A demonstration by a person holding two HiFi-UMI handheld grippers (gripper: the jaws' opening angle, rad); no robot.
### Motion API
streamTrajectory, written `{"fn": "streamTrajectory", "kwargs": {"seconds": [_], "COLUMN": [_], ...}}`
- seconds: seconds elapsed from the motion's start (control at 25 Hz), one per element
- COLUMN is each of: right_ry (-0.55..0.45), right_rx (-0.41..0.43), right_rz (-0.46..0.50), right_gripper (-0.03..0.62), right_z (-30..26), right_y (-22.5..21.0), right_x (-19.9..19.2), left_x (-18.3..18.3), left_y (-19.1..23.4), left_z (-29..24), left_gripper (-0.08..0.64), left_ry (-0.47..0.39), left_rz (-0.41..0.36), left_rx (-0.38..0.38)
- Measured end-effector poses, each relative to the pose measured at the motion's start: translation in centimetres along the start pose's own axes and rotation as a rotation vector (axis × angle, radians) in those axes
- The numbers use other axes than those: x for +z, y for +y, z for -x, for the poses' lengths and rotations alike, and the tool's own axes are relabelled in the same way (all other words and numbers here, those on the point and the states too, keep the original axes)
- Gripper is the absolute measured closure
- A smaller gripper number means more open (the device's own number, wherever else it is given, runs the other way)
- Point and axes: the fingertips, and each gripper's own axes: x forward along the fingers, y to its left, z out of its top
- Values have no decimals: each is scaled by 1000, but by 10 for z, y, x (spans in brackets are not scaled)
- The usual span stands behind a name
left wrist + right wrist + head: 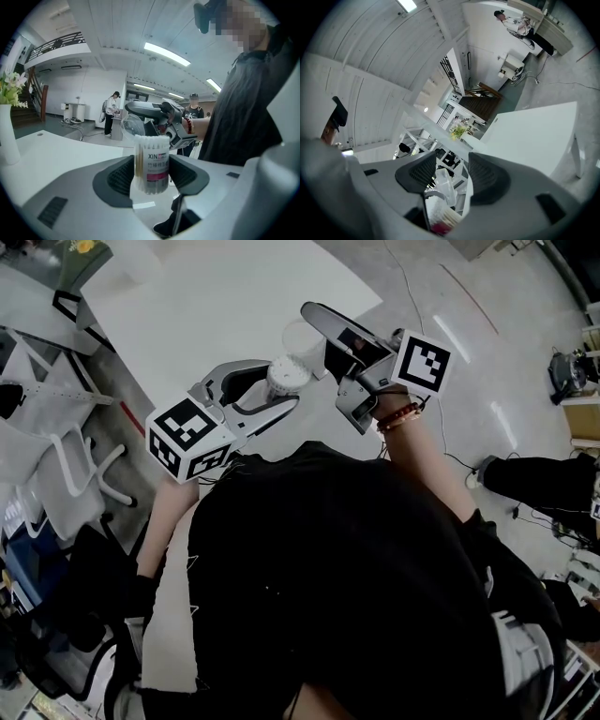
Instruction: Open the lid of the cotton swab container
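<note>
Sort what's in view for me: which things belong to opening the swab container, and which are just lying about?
Job:
cotton swab container, gripped by the left gripper
clear lid, between the right gripper fingers

Lying about:
vase of flowers on the table
white chairs beside it
people in the background

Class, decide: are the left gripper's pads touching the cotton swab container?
Touching. The left gripper view shows both pads pressed against the cotton swab container.
</note>
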Motion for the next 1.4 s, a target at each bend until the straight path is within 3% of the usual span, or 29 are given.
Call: {"fn": "streamTrajectory", "kwargs": {"seconds": [0.88,1.4], "right_ry": [-2,40], "right_rx": [-43,-56], "right_rz": [-5,-16], "right_gripper": [383,385], "right_z": [4,2], "right_y": [-13,-21], "right_x": [-1,-10], "left_x": [4,13], "left_y": [-13,-10], "left_z": [3,8], "left_gripper": [318,318], "left_ry": [-33,-72], "left_rz": [-3,11], "left_rx": [-59,-54]}}
